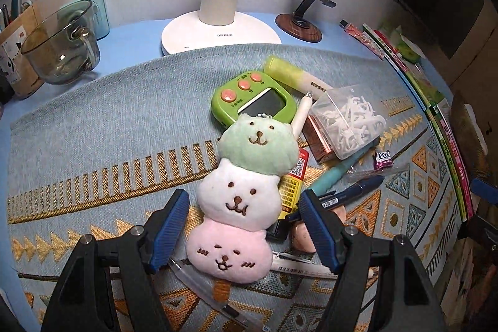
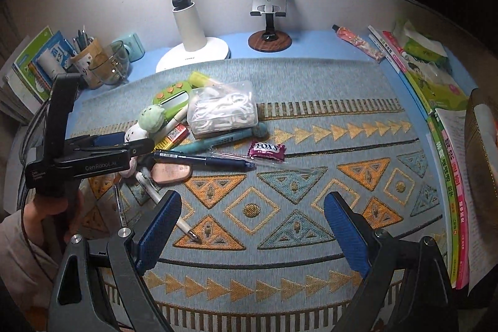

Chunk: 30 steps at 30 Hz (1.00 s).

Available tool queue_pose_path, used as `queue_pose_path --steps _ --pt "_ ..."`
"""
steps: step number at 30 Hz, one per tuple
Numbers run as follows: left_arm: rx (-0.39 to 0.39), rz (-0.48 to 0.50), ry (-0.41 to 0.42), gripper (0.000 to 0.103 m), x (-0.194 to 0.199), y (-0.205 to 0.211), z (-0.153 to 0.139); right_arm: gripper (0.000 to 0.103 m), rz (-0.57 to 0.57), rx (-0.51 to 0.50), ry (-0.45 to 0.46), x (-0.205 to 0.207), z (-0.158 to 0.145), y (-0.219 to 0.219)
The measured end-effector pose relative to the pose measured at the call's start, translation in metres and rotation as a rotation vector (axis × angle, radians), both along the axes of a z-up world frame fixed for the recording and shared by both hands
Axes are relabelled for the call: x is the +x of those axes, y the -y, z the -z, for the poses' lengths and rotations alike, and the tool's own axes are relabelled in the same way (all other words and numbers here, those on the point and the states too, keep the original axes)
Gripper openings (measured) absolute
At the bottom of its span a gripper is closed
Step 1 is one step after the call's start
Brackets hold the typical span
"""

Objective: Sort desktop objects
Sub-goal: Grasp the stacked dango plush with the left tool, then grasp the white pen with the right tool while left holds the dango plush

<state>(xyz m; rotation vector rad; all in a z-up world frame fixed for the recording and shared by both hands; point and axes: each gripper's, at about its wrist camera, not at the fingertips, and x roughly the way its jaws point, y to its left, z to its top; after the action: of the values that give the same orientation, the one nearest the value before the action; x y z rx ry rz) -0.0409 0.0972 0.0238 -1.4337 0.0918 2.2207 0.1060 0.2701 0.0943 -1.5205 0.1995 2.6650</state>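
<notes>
The left gripper (image 1: 244,231) is seen with its blue-padded jaws set wide apart, and nothing is pressed by them. Between those jaws lies a plush toy of three stacked animal faces, green, white and pink (image 1: 241,192); its white middle face sits level with the pad tips, with clear gaps on both sides. Under the toy, a yellow and red printed tube (image 1: 292,189) is found just inside the right jaw, and a dark blue pen (image 1: 351,195) passes behind that jaw's tip. Beyond the jaws, a green timer with three orange buttons (image 1: 252,97) is touched by the toy's green head, and a clear plastic box of white floss picks (image 1: 351,120) rests to the right of it. A clear ballpoint pen (image 1: 199,282) lies near the left jaw's base.

The right gripper (image 2: 252,223) is likewise held with its jaws apart and empty, over the patterned blue woven mat (image 2: 311,83) that covers the bench. The tip of a white pen (image 2: 183,227) reaches just inside the left jaw. Well ahead of these jaws, a purple wrapped candy (image 2: 267,150) lies on the mat, and a white desk lamp (image 2: 193,52) stands farther back.
</notes>
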Motion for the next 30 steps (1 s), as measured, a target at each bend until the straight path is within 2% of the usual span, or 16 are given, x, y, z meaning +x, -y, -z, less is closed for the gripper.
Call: queue_pose_path --steps 6,8,9,13,17,23,30 --pt "0.033 0.021 0.016 0.068 -0.004 -0.007 0.01 0.092 -0.001 -0.012 0.047 -0.002 0.01 0.005" --pt "0.061 0.029 0.014 0.047 -0.003 -0.006 0.01 0.092 -0.005 -0.015 0.051 -0.002 0.013 0.008" --pt "0.074 0.031 0.02 0.046 -0.003 -0.005 0.009 0.092 -0.013 -0.015 0.049 -0.002 0.013 0.01" --pt "0.102 0.014 -0.003 0.045 0.006 0.006 -0.001 0.091 -0.08 -0.052 0.05 -0.005 0.018 0.023" --pt "0.139 -0.029 -0.009 0.045 0.015 0.027 -0.015 0.078 -0.197 -0.086 0.065 -0.01 0.03 0.045" --pt "0.183 -0.121 0.009 0.045 0.026 0.068 -0.025 0.057 -0.349 -0.061 0.116 -0.027 0.059 0.076" --pt "0.182 -0.2 0.011 0.045 0.039 0.093 -0.027 0.054 -0.408 -0.017 0.171 -0.043 0.083 0.095"
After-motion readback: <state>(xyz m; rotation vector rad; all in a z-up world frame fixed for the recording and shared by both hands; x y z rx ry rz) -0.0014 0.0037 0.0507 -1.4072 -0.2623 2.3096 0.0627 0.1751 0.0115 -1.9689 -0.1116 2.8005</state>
